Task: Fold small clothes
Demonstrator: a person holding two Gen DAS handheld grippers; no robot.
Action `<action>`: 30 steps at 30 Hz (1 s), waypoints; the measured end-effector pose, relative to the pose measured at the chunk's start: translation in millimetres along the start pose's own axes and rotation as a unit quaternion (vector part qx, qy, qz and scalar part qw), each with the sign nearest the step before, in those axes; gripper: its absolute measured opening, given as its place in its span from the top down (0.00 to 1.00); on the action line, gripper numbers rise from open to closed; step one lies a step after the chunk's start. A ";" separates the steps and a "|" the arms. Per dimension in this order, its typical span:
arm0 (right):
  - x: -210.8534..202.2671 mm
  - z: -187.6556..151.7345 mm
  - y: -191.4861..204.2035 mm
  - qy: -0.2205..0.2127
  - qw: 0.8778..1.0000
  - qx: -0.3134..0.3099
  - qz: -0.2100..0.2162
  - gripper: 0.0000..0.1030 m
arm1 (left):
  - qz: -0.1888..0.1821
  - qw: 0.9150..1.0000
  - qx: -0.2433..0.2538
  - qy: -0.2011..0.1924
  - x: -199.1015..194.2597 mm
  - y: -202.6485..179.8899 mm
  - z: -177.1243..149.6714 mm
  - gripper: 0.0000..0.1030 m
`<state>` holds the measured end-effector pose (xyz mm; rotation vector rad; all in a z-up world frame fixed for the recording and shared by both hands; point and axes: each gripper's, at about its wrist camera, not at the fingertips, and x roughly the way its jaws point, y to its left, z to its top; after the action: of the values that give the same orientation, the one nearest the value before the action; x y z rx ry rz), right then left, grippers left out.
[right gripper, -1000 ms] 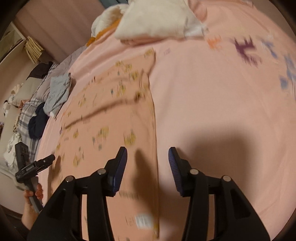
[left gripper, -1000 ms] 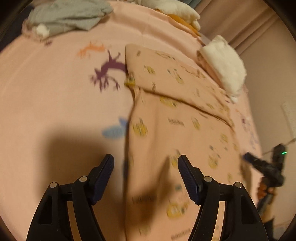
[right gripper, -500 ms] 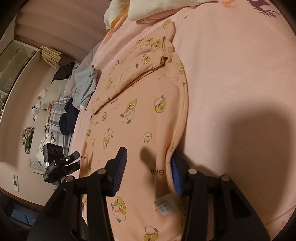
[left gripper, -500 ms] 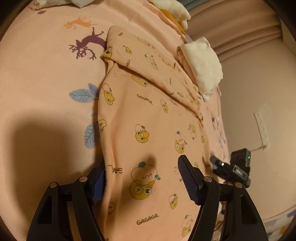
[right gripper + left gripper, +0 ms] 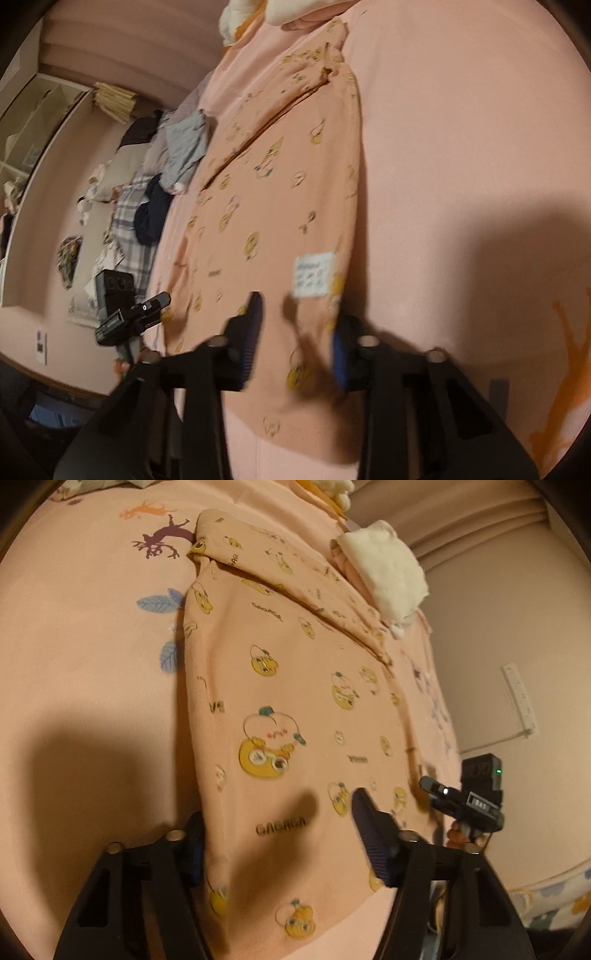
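On my left, the left gripper (image 5: 277, 834) has come in over the near left corner of the small peach shirt (image 5: 295, 701), which lies flat on the pink bedsheet (image 5: 81, 664) with its far part already folded across. A second ago this gripper hung wide over the shirt's side edge; now its jaws have just been closing, the hem sits between them with the left pad tucked under the cloth, though I can't tell whether they pinch it yet. Moving right, the right gripper (image 5: 295, 332) has dropped to the opposite near corner, just below the white care label (image 5: 314, 275), and its jaws have also just been closing to a narrow gap with the edge between them. I judge both corners are about to be gripped, ready to lift the hem and fold it toward the far end.
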<state>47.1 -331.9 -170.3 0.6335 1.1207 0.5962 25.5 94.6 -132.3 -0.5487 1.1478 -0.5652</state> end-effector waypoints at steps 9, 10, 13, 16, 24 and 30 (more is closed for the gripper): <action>-4.5 0.2 13.3 -0.028 0.999 -0.027 -0.021 0.94 | 0.016 0.999 -0.039 0.002 -1.4 10.1 2.7 0.96; -9.3 -1.5 16.8 -0.036 0.999 -0.034 -0.017 0.95 | 0.015 0.999 -0.032 0.001 -4.1 7.9 -0.4 0.97; -20.3 -2.5 21.6 -0.059 0.997 -0.041 -0.002 0.96 | 0.000 1.000 -0.017 -0.003 -15.1 -0.9 -6.4 0.99; -28.8 -4.0 28.3 -0.076 0.996 -0.054 0.007 0.97 | -0.015 1.000 -0.002 -0.022 -27.8 -8.9 -7.6 1.00; -39.2 -11.4 42.2 -0.098 0.993 -0.066 0.027 0.97 | -0.018 0.998 0.026 -0.051 -44.2 -28.4 -10.1 1.00; -53.5 -23.7 57.1 -0.102 0.990 -0.088 0.038 0.97 | -0.020 0.997 0.058 -0.043 -55.3 -48.5 -18.5 1.00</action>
<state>1.1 -327.5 -102.9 0.5718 0.8452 0.6729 -15.2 93.7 -68.4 -0.4916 1.0178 -0.6326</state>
